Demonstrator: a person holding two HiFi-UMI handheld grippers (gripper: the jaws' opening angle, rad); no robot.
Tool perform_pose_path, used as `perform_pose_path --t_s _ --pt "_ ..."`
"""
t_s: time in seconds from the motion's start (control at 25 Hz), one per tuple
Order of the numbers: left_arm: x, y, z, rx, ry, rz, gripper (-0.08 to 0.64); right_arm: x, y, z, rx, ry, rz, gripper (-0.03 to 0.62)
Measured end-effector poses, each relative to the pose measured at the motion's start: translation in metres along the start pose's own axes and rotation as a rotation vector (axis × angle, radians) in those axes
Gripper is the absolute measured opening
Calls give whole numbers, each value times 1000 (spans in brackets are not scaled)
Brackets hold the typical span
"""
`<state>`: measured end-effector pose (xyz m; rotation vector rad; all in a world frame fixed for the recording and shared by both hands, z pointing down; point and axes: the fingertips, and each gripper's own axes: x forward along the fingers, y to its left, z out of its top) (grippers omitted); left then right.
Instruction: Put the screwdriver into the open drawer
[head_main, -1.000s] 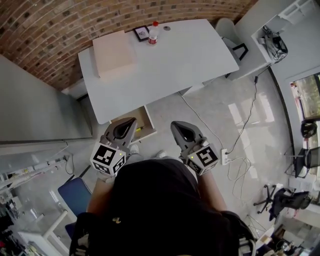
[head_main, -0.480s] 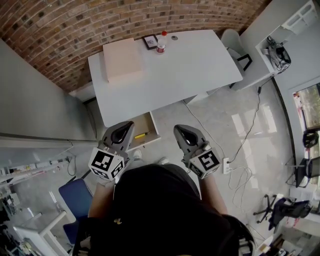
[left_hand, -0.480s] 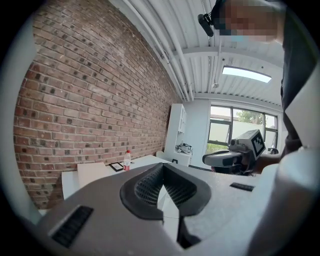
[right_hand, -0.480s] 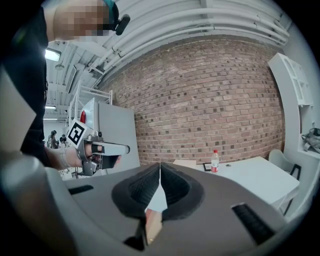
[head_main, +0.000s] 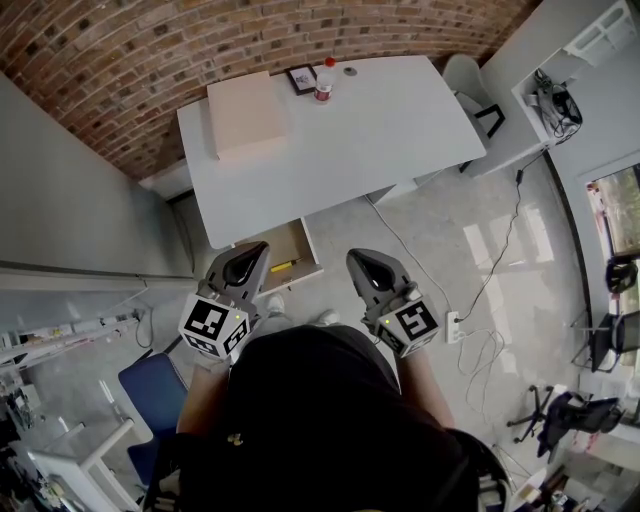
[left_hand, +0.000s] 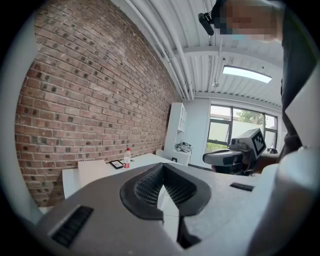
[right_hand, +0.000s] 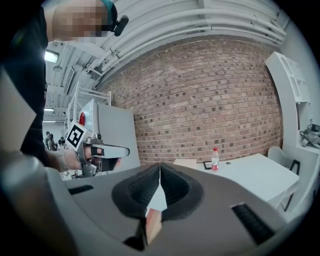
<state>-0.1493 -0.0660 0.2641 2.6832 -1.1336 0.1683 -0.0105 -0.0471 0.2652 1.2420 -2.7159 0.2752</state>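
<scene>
- Status: a yellow screwdriver (head_main: 283, 266) lies inside the open drawer (head_main: 292, 240) under the near edge of the white table (head_main: 370, 130). Judged from this, the placing step is done.
- Your left gripper (head_main: 258, 248): jaws closed tip to tip in its own view, nothing between them. In the head view it hangs just beside the drawer's left end and touches nothing.
- Your right gripper (head_main: 356, 256): jaws also pressed together and empty. It is held over bare floor, to the right of the drawer and apart from it.
- Both tools sit close in front of your body and level with each other. This reads as a rest pose, not a reach.
- Left to do: nothing the task sentence asks for. The drawer is open; closing it is not part of the task as written.
- Drawer contents: the screwdriver lies near the front edge, roughly along the drawer's width. I can make out nothing else in it. Part of the interior is behind your left gripper.
- Tabletop, far side: a flat tan box (head_main: 246, 112), a small framed picture (head_main: 301, 79), a red-capped bottle (head_main: 323, 82). None is near the drawer.
</scene>
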Motion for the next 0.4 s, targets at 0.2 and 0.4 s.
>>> perform_pose_path --t_s 0.2,0.4 --pt "0 2 2 7 1 -6 3 -3 -1 0 8 -2 -20 11" --pt "0 2 0 4 4 -7 3 -7 -2 1 13 -3 -38 12"
